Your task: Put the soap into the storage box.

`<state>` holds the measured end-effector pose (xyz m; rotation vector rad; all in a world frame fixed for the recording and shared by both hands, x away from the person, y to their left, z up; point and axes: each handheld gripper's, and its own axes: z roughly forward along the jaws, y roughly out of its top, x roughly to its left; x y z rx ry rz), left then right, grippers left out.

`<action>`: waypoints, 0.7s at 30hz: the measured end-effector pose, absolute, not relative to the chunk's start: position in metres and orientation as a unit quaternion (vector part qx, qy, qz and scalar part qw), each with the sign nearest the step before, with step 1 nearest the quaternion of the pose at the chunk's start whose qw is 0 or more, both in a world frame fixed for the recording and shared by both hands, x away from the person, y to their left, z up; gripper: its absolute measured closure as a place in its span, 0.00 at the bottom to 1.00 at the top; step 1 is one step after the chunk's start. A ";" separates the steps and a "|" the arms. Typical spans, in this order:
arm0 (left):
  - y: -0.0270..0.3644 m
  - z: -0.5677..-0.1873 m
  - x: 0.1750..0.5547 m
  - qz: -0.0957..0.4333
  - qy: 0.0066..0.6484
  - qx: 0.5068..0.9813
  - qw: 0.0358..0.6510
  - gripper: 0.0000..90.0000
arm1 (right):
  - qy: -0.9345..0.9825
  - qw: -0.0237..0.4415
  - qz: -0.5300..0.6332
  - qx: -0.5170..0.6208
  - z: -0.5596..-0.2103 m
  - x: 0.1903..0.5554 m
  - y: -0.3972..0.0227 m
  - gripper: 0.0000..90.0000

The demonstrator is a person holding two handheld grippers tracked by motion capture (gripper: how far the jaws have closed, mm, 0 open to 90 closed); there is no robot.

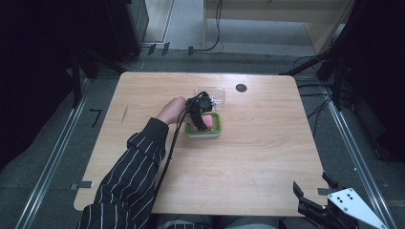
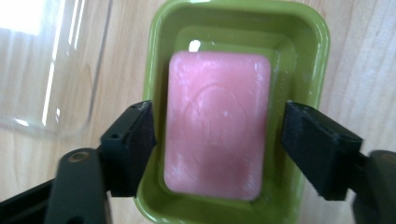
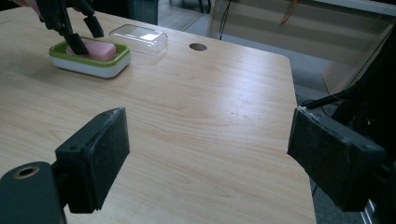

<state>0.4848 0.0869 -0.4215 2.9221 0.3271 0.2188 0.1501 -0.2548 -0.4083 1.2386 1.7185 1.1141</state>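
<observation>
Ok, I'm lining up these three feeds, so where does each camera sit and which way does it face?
High view: above the person's side, looking forward and down on the table; striped sleeve and left gripper show.
Left gripper view: rides the left gripper, looking down between its open jaws at the pink soap in the green dish.
Right gripper view: low at the table's near right corner, looking across it; own jaws open.
All share the soap dish and clear lid.

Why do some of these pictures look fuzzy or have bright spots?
Left gripper view: the pink soap bar looks soft and blurred, with glare on the green soap dish and clear plastic lid. Right gripper view: near jaws blur. High view: dark edges.
</observation>
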 end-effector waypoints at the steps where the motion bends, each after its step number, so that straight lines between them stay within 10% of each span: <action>1: 0.087 -0.420 0.484 0.074 0.119 0.986 0.094 0.25 | 0.668 0.366 0.433 0.482 -0.408 0.150 -0.255 0.14; 10: 0.093 -0.411 0.477 0.061 0.183 0.978 0.079 0.05 | 0.667 0.366 0.434 0.481 -0.408 0.150 -0.254 0.14; 21: 0.105 -0.406 0.458 0.064 0.215 0.973 0.059 0.02 | 0.668 0.367 0.436 0.479 -0.408 0.151 -0.254 0.14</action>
